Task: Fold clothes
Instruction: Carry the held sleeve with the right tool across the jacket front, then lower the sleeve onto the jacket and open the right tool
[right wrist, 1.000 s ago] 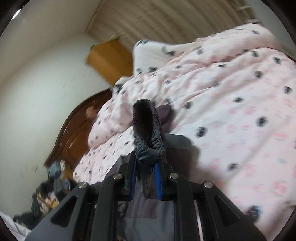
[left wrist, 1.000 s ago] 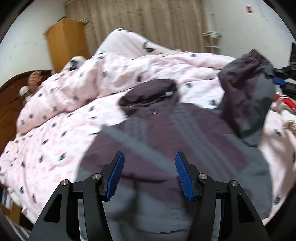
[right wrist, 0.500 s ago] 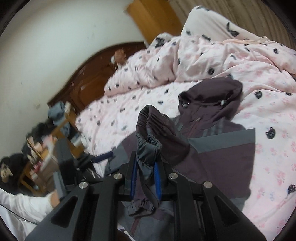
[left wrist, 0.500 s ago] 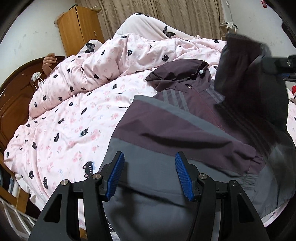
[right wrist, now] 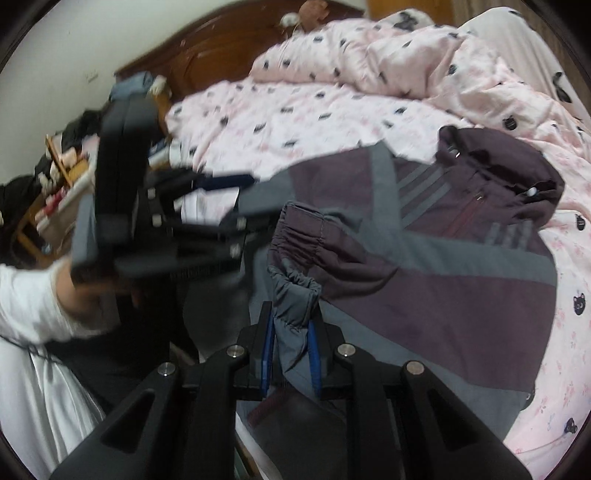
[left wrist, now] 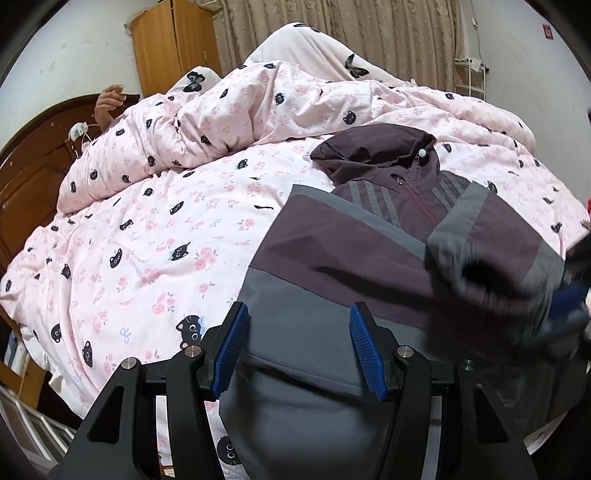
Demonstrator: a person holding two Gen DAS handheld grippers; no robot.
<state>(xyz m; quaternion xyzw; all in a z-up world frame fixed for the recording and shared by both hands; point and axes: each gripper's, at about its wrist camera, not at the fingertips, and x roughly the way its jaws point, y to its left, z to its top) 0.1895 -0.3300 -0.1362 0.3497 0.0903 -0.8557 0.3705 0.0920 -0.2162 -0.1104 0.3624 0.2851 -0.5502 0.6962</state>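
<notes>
Jacket point(left wrist: 369, 258) flat on pink quilt point(left wrist: 166, 240), sleeve cuff pinched.

Purple-and-grey jacket spread front-up on quilt, hood point(left wrist: 373, 151) toward the heaped bedding, hem toward the bed's near edge. Both sleeves crossed over jacket's chest. Right gripper point(right wrist: 289, 354) clamped on grey elastic cuff point(right wrist: 295, 295) of right sleeve, just above jacket's lower front; blurred from left wrist view at jacket's right side point(left wrist: 569, 299). Left gripper point(left wrist: 299, 347) over jacket's grey hem, blue pads point(left wrist: 364, 350) wide apart, nothing between them; from right wrist view blurred at jacket's left edge point(right wrist: 236, 199), held by hand in white sleeve. Wooden headboard point(right wrist: 221, 44) and wardrobe point(left wrist: 173, 44) beyond quilt, curtain point(left wrist: 351, 29) behind.
</notes>
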